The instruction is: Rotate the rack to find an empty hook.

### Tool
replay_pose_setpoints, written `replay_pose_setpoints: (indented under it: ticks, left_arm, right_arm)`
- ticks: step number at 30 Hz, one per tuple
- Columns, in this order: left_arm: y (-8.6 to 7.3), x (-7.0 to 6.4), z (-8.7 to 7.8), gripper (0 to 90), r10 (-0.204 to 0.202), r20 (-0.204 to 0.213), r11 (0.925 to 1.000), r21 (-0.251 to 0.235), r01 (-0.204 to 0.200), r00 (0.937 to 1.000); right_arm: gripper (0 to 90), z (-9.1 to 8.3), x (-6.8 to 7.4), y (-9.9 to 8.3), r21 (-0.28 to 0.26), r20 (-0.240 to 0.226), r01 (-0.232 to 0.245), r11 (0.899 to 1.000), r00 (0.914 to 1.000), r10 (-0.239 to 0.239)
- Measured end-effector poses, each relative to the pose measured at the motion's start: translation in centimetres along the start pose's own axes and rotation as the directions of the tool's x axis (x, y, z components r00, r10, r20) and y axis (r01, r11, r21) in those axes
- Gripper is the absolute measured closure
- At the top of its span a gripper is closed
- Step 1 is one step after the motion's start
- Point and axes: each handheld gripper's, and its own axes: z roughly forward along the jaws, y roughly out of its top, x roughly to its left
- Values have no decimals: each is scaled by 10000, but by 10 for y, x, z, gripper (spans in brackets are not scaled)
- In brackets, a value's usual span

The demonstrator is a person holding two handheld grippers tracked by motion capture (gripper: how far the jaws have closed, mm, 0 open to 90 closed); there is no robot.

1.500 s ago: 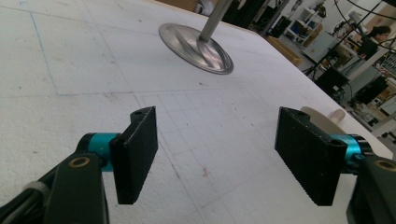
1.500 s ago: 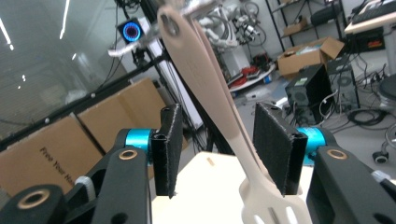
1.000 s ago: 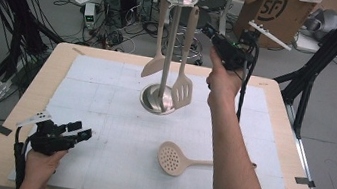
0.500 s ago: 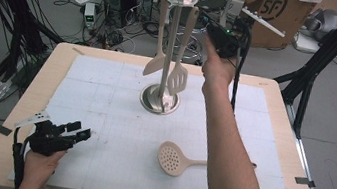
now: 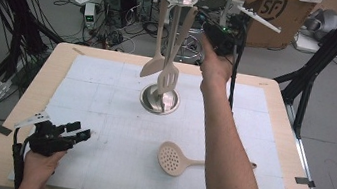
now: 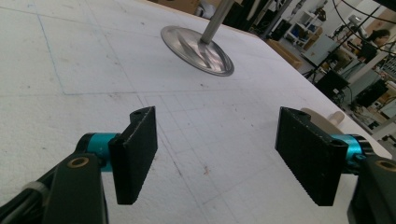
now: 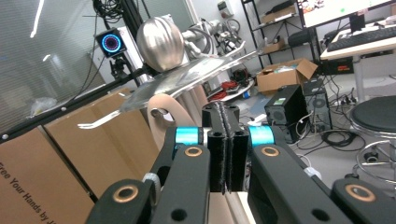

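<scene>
While the right gripper [image 5: 216, 31], jaws pressed together, nears the utensil stand [image 5: 168, 49], approach the slotted spatula [image 5: 169, 77] slowly; the left gripper [image 5: 72, 133] rests open.

High view down over the table [image 5: 106, 90]; gripper views close, low, perhaps sharing the stand [image 5: 161, 98].

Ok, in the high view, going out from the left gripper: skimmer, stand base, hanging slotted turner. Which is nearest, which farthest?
Measured from the left gripper, open at the table's near left:
1. Skimmer, lying flat to its right, near edge.
2. Stand base, mid-table, farther back.
3. Slotted turner, hanging on the stand just above the base, by the right gripper; close to the base, so this order is narrow.
</scene>
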Motion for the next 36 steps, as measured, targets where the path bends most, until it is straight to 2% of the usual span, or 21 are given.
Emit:
replay_pose_setpoints:
  ticks: [7,16,36]
  left_arm:
    - [0,0,0,279,24,-45,10000,21,-24,10000]
    - [0,-1,1,281,-35,3,10000,20,35,10000]
    - [0,0,0,286,9,11,10000,5,-9,10000]
  right_arm:
    - [898,-1,8,-1,100,-279,59,9999,9996,-56]
    - [898,4,28,-7,158,-660,474,9988,9968,-462]
    - [898,12,48,-12,142,-900,741,9972,9933,-725]
